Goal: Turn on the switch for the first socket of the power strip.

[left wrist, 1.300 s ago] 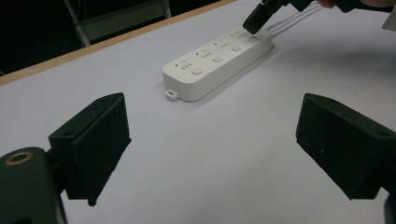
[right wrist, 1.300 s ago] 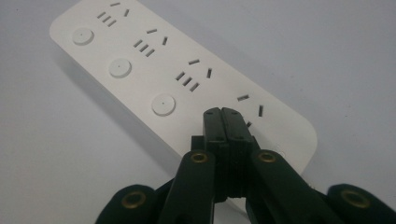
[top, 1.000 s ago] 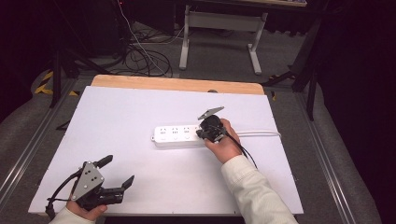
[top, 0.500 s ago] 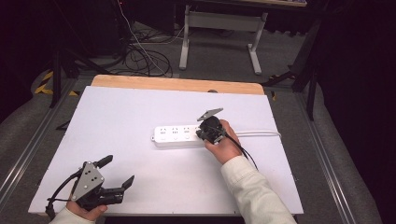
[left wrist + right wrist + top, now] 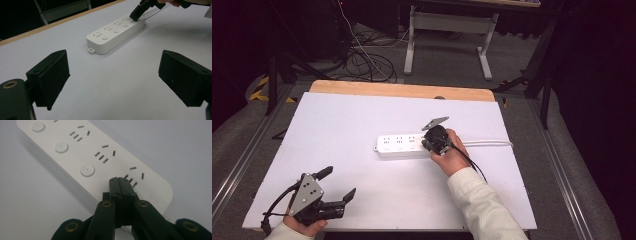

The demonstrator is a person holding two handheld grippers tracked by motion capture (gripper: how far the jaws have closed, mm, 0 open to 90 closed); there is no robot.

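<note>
Your right gripper (image 5: 121,185), jaws pressed together, rested on the power strip (image 5: 402,146) by its white cable (image 5: 489,143); your left gripper (image 5: 334,185) sat spread, well apart, with bare table (image 5: 362,115) between.

**Surface finishes**

Your power strip (image 5: 402,145) looks like smooth white plastic, slight sheen. Table (image 5: 337,125) top is matt white, far edge bare wood. Your right gripper (image 5: 121,182) is matt black plastic with brass-look inserts; sleeve (image 5: 484,207) pale cloth.
</note>
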